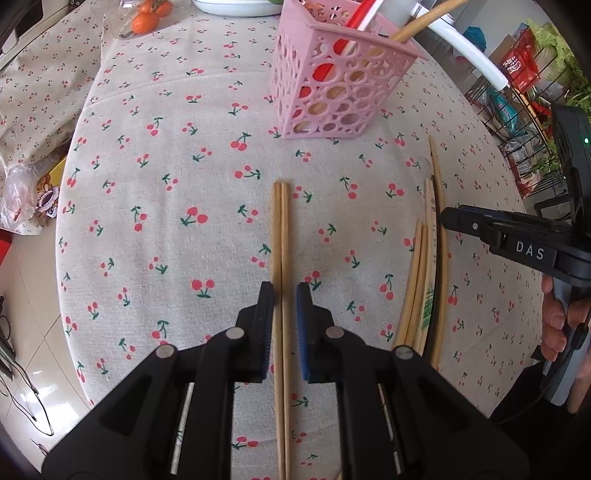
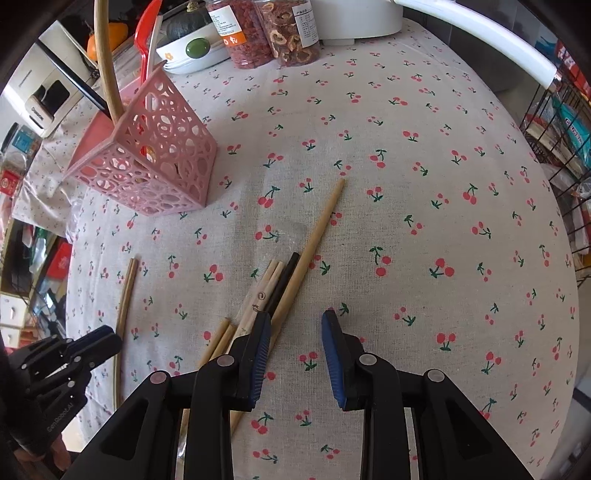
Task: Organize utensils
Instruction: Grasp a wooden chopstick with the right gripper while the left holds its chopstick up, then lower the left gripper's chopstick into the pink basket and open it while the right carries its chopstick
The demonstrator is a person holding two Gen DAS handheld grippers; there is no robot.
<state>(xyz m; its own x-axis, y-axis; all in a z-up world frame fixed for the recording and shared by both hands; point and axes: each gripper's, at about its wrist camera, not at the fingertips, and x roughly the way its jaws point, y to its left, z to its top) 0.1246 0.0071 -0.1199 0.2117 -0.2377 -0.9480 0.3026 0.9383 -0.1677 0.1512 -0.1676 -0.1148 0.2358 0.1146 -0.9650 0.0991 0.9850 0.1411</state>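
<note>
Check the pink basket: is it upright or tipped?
Upright: the pink basket stands on its base on the tablecloth, open top up, utensils sticking out.

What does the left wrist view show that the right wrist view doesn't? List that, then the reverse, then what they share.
Only the left wrist view: oranges in a clear bag, and the DAS label on the right gripper.
Only the right wrist view: two jars of dried fruit and a dark green squash.
Both: the pink basket, the cherry tablecloth, the chopstick pair at the left gripper, and the loose chopstick pile by the right gripper.
</note>
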